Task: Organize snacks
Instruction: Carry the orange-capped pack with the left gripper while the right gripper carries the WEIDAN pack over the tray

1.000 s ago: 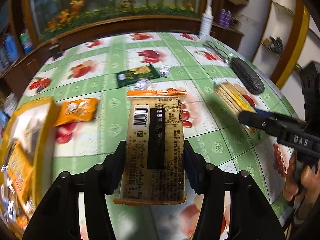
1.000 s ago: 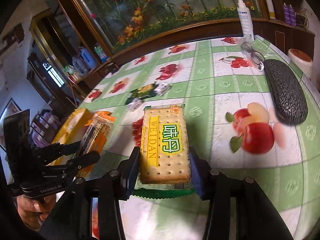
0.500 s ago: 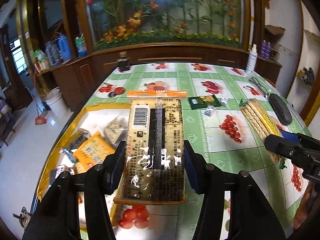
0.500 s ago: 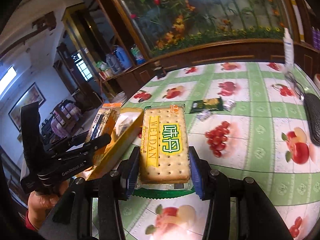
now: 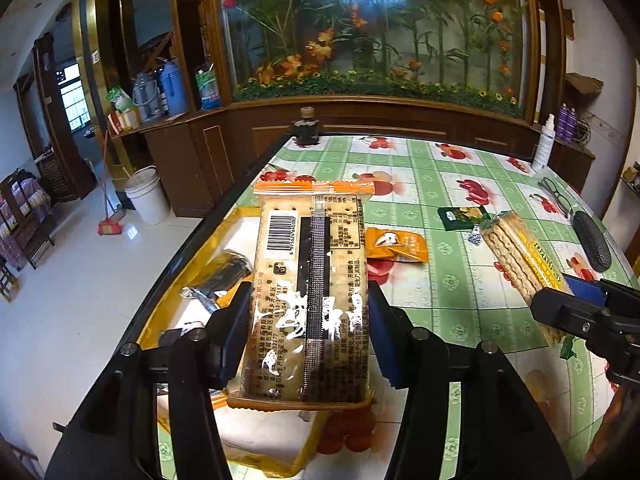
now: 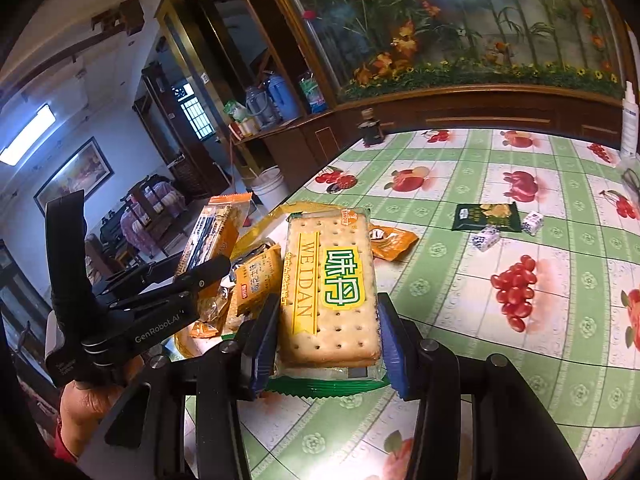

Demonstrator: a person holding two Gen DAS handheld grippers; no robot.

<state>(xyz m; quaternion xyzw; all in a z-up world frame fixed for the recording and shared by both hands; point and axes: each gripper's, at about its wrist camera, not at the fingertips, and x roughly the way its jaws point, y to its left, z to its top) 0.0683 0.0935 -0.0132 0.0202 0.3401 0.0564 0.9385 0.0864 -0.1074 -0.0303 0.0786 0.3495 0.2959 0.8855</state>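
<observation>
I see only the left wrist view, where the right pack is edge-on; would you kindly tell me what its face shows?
Observer: The right pack shows crackers under a yellow label reading WEIDAN.
Operator: Do both pads hold it?
Observer: Yes, the right hand-held gripper presses a pad on each long side.
Operator: How many candies lie by the green packet?
Observer: Two candies, one below the green packet and one to its right.
</observation>
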